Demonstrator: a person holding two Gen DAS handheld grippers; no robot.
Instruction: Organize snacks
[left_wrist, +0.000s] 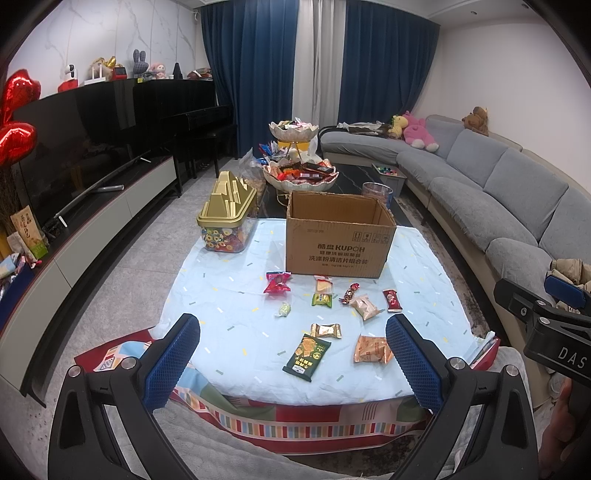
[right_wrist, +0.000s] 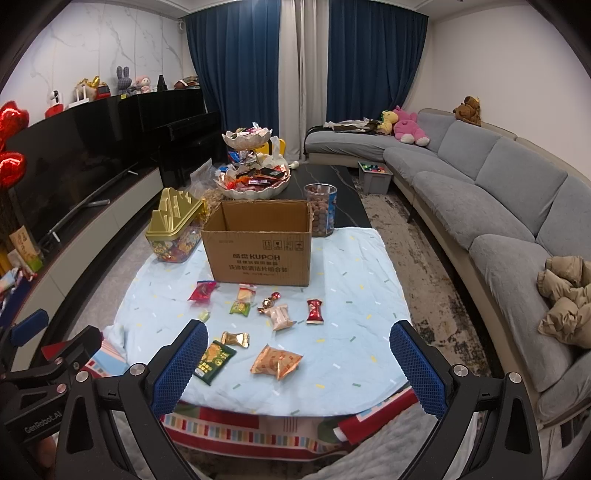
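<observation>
Both grippers, left (left_wrist: 293, 363) and right (right_wrist: 295, 365), hover with jaws spread wide, holding nothing. Snacks lie on the counter before the box (right_wrist: 258, 245). The orange pack (right_wrist: 277, 362) sits at 12 o'clock from the right jaws, nearest them, long side running left to right.

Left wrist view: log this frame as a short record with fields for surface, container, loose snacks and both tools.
surface: light blue cloth
container: cardboard box, open on top, behind the snacks
loose snacks: about ten wrapped packets in front of the box, including a green packet
left tool: open, empty
right tool: open, empty
</observation>
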